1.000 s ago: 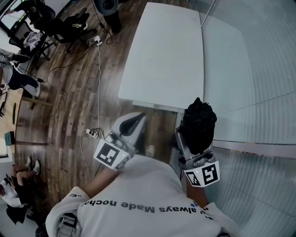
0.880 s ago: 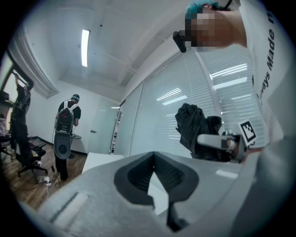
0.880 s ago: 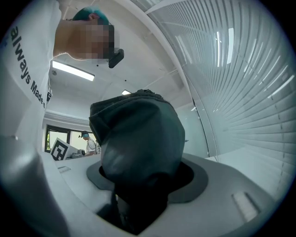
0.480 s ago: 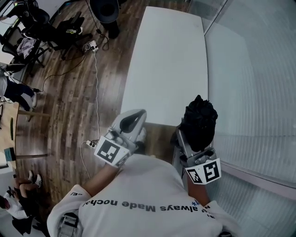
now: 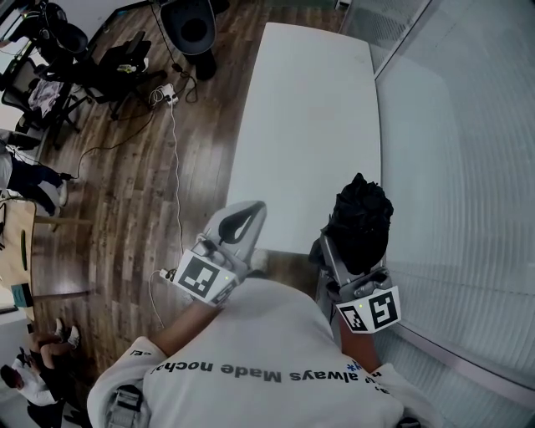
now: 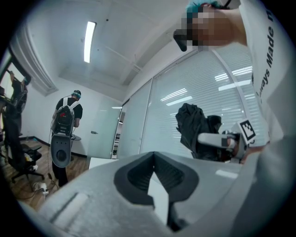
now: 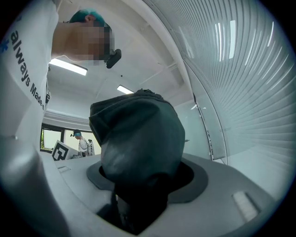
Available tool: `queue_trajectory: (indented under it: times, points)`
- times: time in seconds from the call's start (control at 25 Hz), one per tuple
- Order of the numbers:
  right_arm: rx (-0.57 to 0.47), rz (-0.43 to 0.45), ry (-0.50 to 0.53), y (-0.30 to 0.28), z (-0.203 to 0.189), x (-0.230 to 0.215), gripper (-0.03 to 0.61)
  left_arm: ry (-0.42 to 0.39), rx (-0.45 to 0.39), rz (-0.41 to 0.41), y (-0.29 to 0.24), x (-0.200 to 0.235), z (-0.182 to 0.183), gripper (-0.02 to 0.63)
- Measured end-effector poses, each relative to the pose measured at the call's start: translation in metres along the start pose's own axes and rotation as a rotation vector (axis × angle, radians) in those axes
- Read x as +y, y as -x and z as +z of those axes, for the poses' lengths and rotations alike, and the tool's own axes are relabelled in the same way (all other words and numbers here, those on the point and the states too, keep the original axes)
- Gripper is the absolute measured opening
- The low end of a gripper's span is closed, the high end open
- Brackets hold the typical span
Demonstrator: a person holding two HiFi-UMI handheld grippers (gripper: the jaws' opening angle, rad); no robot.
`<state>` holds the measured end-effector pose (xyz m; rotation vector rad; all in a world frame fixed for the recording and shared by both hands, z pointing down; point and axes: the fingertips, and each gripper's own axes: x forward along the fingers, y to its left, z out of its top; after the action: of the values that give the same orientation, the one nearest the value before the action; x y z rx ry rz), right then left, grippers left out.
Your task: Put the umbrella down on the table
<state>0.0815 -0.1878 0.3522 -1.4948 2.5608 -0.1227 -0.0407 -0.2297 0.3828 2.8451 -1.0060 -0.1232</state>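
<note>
A black folded umbrella (image 5: 360, 219) stands upright in my right gripper (image 5: 347, 251), which is shut on its lower part. In the right gripper view the umbrella (image 7: 138, 148) fills the space between the jaws of the right gripper (image 7: 138, 208). It hovers over the near right corner of the long white table (image 5: 309, 109). My left gripper (image 5: 253, 215) is shut and holds nothing, with its tips over the table's near edge. The left gripper view shows the left gripper (image 6: 153, 159) with jaws together, and the umbrella (image 6: 192, 127) off to its right.
A glass wall with blinds (image 5: 468, 167) runs along the table's right side. Wooden floor (image 5: 125, 192) lies to the left with a white cable and power strip (image 5: 165, 89), office chairs (image 5: 100, 58) and a black round stand (image 5: 191, 25). People stand at the far left.
The table's near edge has come closer to both grippers. The left gripper's tips now reach over that edge. The right gripper keeps its hold on the umbrella.
</note>
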Motion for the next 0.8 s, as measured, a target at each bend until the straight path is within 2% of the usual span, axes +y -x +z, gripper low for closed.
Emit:
queue_trajectory:
  times: [0.48,0.8]
  points:
    - [-0.014,-0.025,0.004,-0.060,-0.011,-0.041,0.267,-0.002,0.001,-0.039,-0.055,0.055,-0.006,0.003]
    - [-0.002,-0.029,-0.009,-0.058,-0.016,-0.071,0.267,0.002,0.010,-0.033,-0.082,0.051,-0.012,0.003]
